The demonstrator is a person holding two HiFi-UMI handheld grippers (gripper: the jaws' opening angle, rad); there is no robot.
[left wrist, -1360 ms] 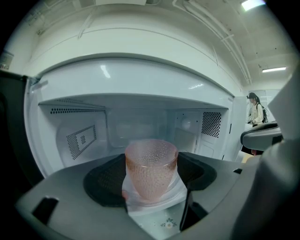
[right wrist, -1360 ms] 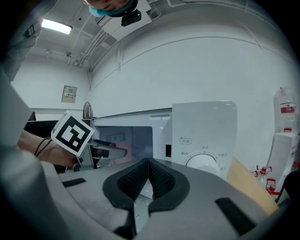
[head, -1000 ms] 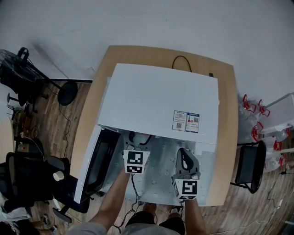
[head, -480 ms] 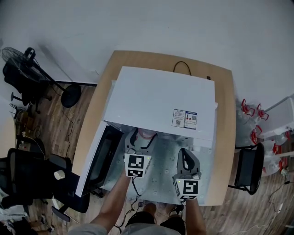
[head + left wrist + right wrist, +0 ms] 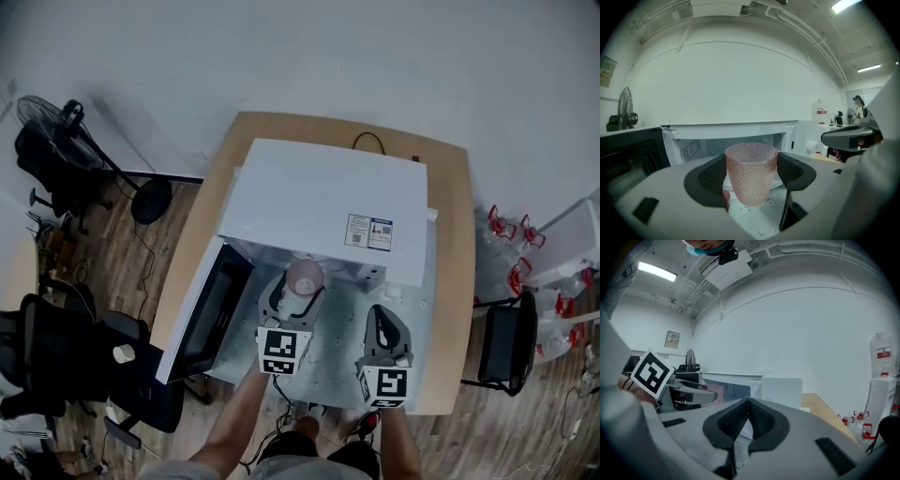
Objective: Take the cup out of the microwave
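Since a second ago the left hand-held gripper [image 5: 298,298] has drawn back from the mouth of the microwave [image 5: 328,202], bringing the cup [image 5: 305,275] with it. The cup now hangs just in front of the opening, above the patterned mat [image 5: 333,352] on the desk [image 5: 452,281], with the door [image 5: 211,309] swung wide to the left. The right hand-held gripper [image 5: 380,330] has hardly shifted; its jaws are pressed together on nothing, out over the mat to the right.

In the left gripper view the jaws are clamped on the cup's wall from both sides, about halfway up, and the cup stands upright between them. That looks the right place to hold it. It narrows toward the base, so a grip at mid-height should wedge rather than slide, and the rim stays free.

It looks light and stiff, and I see nothing inside it. Whether it is plastic or glass I cannot tell, so a firm but not crushing squeeze seems wise. The bumpy surface should give the pads some bite.

It is a pale pink, see-through tumbler, covered all over in small raised dots, with a plain round rim.
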